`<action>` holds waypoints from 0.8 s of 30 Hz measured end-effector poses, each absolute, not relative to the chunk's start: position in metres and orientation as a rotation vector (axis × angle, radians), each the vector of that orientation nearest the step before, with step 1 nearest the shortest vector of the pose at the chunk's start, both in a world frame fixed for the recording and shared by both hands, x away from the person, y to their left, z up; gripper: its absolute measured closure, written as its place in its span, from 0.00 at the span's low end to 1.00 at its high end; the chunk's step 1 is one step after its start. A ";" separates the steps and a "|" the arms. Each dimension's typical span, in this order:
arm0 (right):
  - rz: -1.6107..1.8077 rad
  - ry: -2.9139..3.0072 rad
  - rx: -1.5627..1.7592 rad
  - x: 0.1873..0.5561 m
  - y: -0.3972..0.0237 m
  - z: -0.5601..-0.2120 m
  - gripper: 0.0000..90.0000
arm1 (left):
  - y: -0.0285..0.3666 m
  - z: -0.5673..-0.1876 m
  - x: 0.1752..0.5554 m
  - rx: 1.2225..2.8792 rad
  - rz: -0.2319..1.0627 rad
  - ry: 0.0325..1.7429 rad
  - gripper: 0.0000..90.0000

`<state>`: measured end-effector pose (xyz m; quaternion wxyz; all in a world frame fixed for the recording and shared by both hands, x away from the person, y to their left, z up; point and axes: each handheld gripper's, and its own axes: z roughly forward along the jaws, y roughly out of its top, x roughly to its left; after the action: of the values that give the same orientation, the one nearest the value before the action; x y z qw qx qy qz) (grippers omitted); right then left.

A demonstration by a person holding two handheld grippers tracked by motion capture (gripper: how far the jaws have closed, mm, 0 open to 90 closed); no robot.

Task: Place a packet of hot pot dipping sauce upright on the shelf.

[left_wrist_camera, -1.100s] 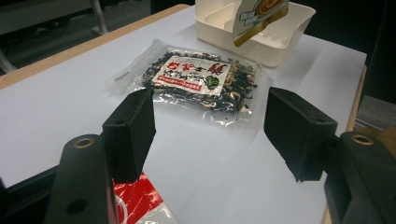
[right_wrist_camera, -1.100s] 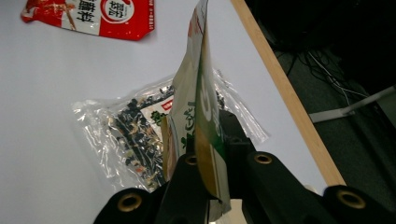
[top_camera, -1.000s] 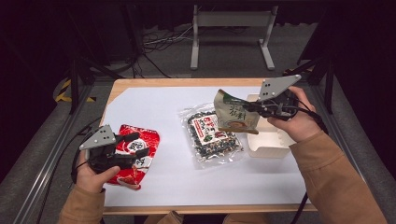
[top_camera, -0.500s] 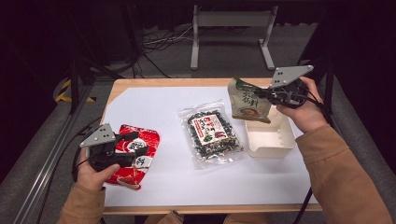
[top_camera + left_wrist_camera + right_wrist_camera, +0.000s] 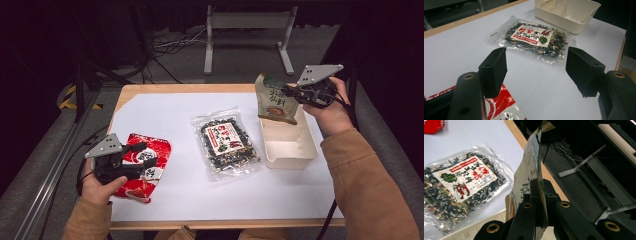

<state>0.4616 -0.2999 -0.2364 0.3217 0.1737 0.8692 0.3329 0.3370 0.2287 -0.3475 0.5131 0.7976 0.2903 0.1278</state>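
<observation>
A green and beige pouch (image 5: 275, 102) hangs upright over the far end of the white tray (image 5: 290, 147), with my right gripper (image 5: 290, 92) shut on its top edge. In the right gripper view the jaws (image 5: 540, 187) pinch the thin edge of the pouch (image 5: 529, 165). A clear bag of dark dried food (image 5: 227, 142) lies flat at the table's middle. At the left, my left gripper (image 5: 142, 155) rests open over a red snack bag (image 5: 150, 167). In the left gripper view, its jaws (image 5: 536, 67) have nothing between them and the red bag (image 5: 504, 105) lies below.
The white tray (image 5: 566, 12) has a divider inside and stands near the table's right edge. White paper (image 5: 165, 115) covers the wooden tabletop. A metal stand (image 5: 247, 40) and cables lie on the floor beyond the far edge.
My right gripper has carried the pouch to the right and farther back, from above the clear bag's edge to above the tray's far end. The left gripper has stayed put.
</observation>
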 end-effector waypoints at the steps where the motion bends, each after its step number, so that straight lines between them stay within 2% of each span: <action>1: 0.876 2.277 0.462 0.464 -0.303 -0.237 0.99 | 0.229 -0.348 0.337 1.920 0.309 0.699 0.38; 24: 0.854 2.171 0.492 0.498 -0.325 -0.261 0.99 | 0.241 -0.353 0.328 1.904 0.314 0.758 0.38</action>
<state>0.4983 -0.3252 -0.2614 0.3696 0.1917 0.8461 0.3327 0.3275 0.2408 -0.3528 0.5091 0.7905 0.3146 0.1302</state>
